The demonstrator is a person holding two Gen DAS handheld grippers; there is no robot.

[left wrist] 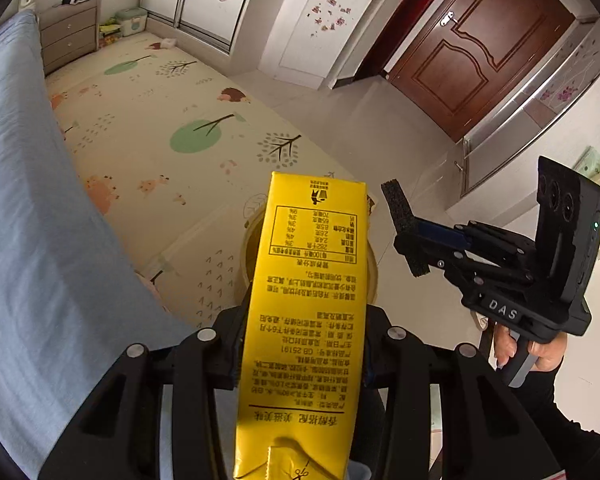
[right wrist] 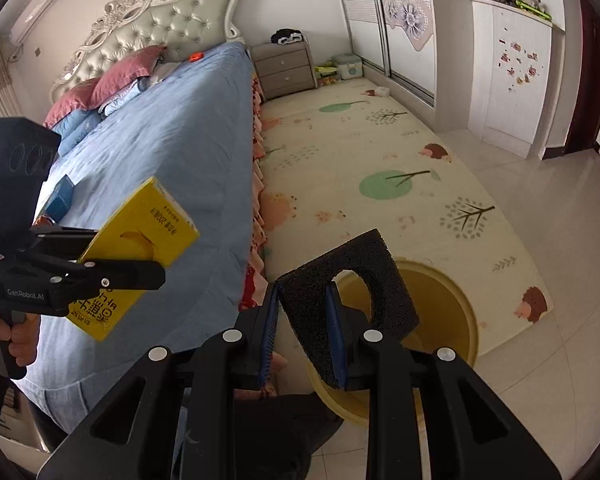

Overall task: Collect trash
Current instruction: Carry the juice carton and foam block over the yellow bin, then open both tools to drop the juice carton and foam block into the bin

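Note:
My left gripper [left wrist: 300, 344] is shut on a yellow drink carton [left wrist: 308, 300], held up in the air; the carton also shows in the right wrist view [right wrist: 140, 236], tilted over the bed's edge. My right gripper [right wrist: 306, 320] is shut on a black foam piece [right wrist: 352, 280] with a hole in it; the foam also shows in the left wrist view [left wrist: 400, 212]. A yellow bin [right wrist: 448, 316] stands on the floor right below the foam. In the left wrist view the bin's rim [left wrist: 249, 248] peeks out behind the carton.
A bed with a blue sheet [right wrist: 160, 152] fills the left side. A patterned play mat [right wrist: 380, 160] covers the floor beside it. A grey nightstand [right wrist: 286, 68], white wardrobes [right wrist: 508, 76] and a brown door [left wrist: 476, 48] stand farther off.

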